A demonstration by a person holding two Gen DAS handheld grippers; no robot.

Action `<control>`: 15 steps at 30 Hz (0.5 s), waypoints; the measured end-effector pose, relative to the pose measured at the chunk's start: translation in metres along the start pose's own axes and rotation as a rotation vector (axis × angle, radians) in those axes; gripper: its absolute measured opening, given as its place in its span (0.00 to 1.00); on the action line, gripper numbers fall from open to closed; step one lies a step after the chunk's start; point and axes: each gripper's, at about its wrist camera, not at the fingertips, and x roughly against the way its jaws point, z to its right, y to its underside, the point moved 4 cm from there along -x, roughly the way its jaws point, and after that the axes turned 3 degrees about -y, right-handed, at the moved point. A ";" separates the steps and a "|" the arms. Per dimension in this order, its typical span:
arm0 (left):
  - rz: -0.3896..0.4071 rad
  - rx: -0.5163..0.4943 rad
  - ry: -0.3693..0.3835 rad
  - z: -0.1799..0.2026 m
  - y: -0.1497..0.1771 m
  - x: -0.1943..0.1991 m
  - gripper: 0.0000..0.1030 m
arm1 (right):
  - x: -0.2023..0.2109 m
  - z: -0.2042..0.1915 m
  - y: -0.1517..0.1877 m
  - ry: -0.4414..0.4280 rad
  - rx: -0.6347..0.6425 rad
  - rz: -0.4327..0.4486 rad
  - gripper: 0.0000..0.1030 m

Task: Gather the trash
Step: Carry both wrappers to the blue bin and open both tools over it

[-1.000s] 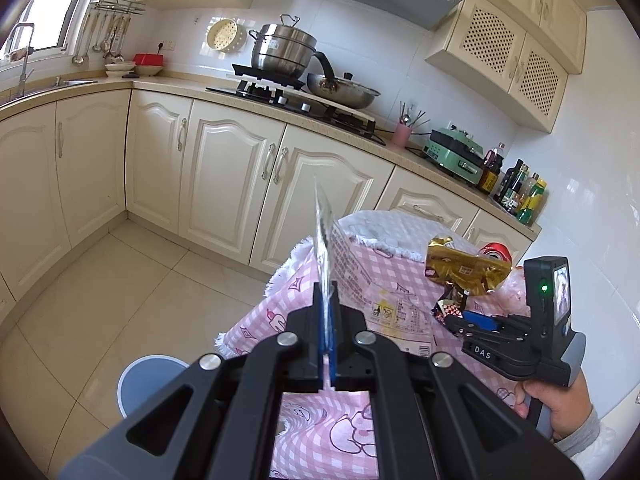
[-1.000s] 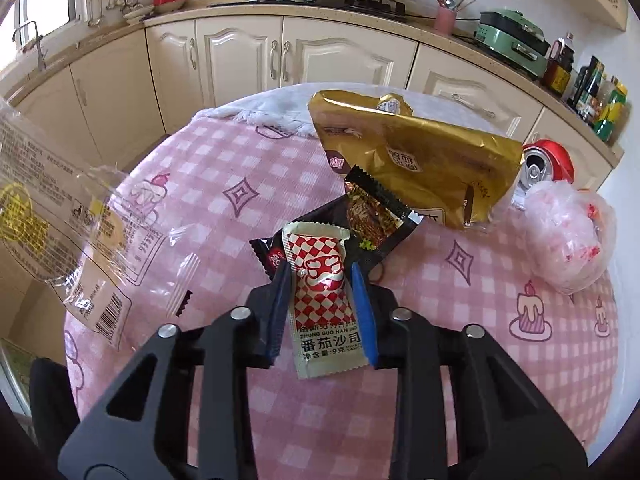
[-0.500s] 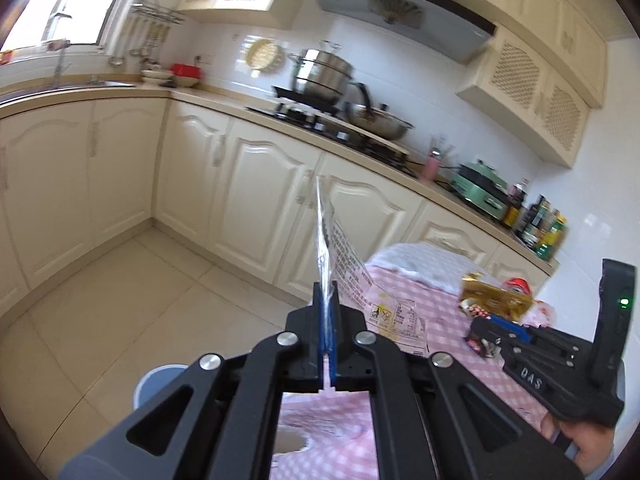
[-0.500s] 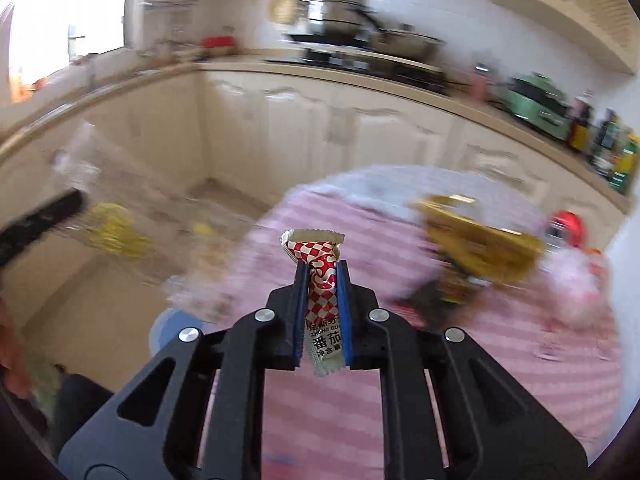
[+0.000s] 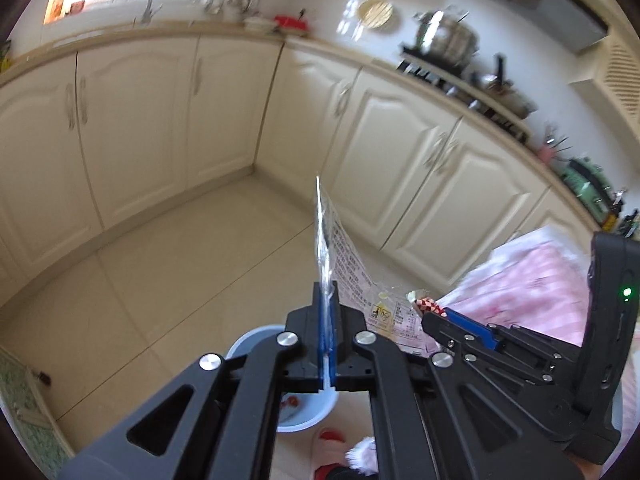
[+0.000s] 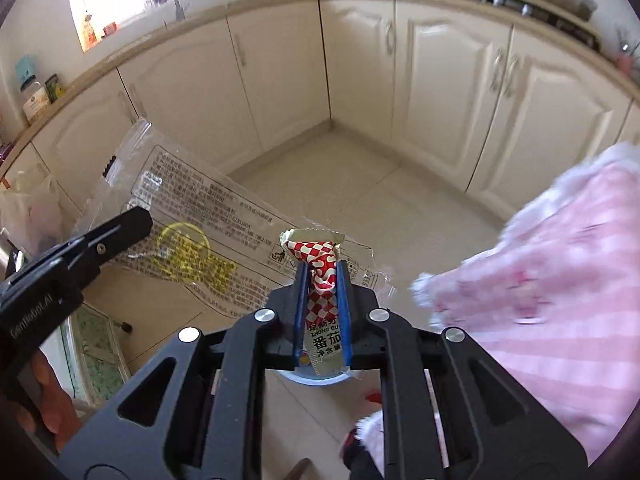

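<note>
My left gripper (image 5: 326, 300) is shut on a clear plastic wrapper (image 5: 344, 264) with black print, held edge-on above the floor. The wrapper also shows flat in the right wrist view (image 6: 192, 216), with the left gripper (image 6: 132, 220) at the left. My right gripper (image 6: 322, 276) is shut on a red-and-white checked sauce packet (image 6: 318, 264); it shows too in the left wrist view (image 5: 426, 306). A light blue bin (image 5: 304, 412) stands on the floor under both grippers, with something red inside; its rim (image 6: 320, 380) peeks below the packet.
The table with a pink checked cloth (image 6: 560, 280) is at the right. Cream cabinets (image 5: 180, 120) line the far walls around a beige tiled floor (image 5: 160, 280). Red slippers (image 5: 332, 440) lie by the bin. A white plastic bag (image 6: 28, 208) hangs at the left.
Both grippers swung left off the table with their trash and tilted down. The bin and floor now lie under them; the table's other trash has left view.
</note>
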 end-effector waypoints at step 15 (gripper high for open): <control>-0.238 0.037 -0.066 -0.036 0.040 -0.151 0.37 | -0.112 0.021 0.025 0.012 -0.081 -0.140 0.14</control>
